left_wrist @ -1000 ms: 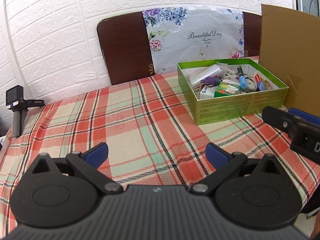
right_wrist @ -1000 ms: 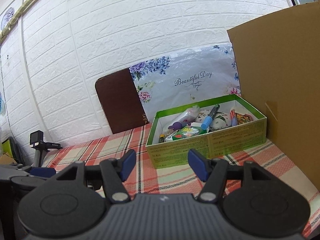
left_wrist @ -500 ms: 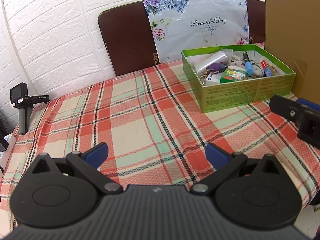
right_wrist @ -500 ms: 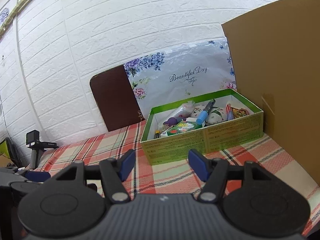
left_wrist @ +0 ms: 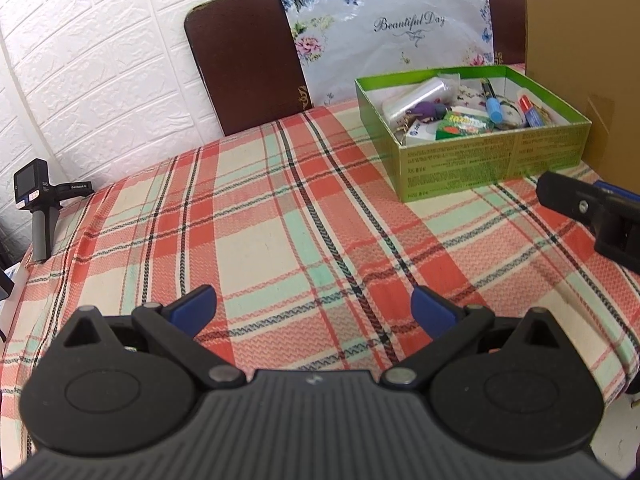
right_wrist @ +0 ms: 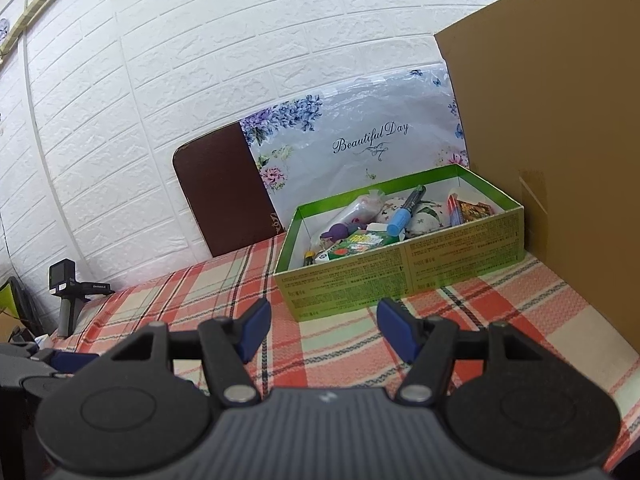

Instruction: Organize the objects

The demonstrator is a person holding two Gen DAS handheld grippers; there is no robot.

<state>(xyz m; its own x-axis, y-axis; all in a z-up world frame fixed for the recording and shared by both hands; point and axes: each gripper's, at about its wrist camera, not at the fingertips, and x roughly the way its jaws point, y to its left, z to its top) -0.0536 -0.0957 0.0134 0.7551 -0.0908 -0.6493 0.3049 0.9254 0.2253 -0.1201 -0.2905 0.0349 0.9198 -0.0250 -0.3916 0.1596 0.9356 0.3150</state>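
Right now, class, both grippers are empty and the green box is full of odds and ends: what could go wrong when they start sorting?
1. The green box is crammed; closing on the blue marker may also catch the plastic roll beside it.
2. The box looks light, so a sideways tug could slide it on the checked cloth.
3. The right gripper and left gripper work close together and might collide.

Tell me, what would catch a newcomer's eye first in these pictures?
Probably the bright green box, crammed with small items such as a blue-capped marker, standing on the red plaid tablecloth beside a tall cardboard sheet. Behind it a floral panel reading "Beautiful Day" leans on the white brick wall. In front, the left gripper and right gripper hold blue-tipped jaws open and empty.
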